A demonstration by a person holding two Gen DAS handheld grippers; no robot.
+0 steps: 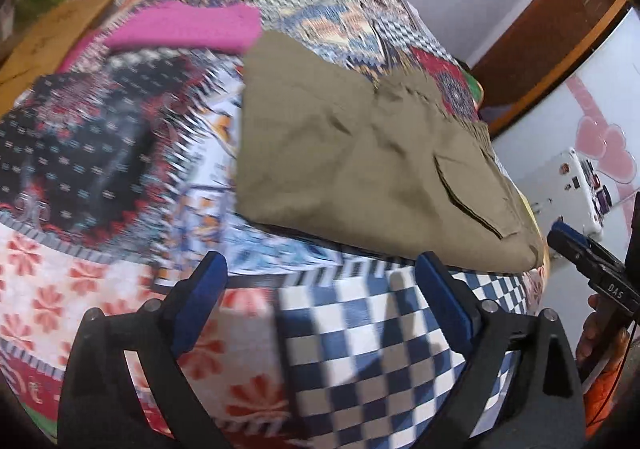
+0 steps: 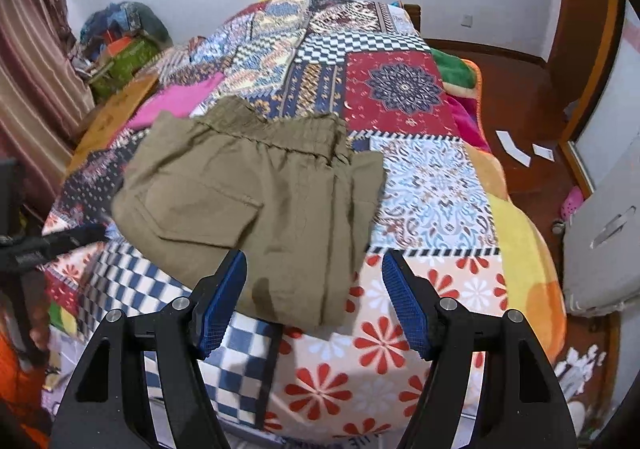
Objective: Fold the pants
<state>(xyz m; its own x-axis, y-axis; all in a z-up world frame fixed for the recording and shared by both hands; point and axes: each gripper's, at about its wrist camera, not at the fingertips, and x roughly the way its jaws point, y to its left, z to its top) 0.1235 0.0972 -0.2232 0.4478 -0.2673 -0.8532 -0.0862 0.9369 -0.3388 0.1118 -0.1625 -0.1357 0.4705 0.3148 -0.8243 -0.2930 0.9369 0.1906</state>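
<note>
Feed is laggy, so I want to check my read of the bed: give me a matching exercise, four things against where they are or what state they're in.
Things:
1. khaki pants
2. pink cloth
3. left claw
4. white paper slips

Place or state:
A. on the wooden floor beside the bed
B. open, nothing between its pads
C. folded into a compact stack on the patchwork quilt
D. on the quilt beyond the pants, toward the bed's far left edge

Pairs: 1-C, 2-D, 3-B, 4-A

Plain olive-khaki pants (image 2: 256,205) lie on a patchwork bedspread (image 2: 436,185): blue-and-white checks and red flowers on white nearer than the pants, a dark red medallion patch beyond them (a pink cloth (image 2: 180,99) too).
</note>
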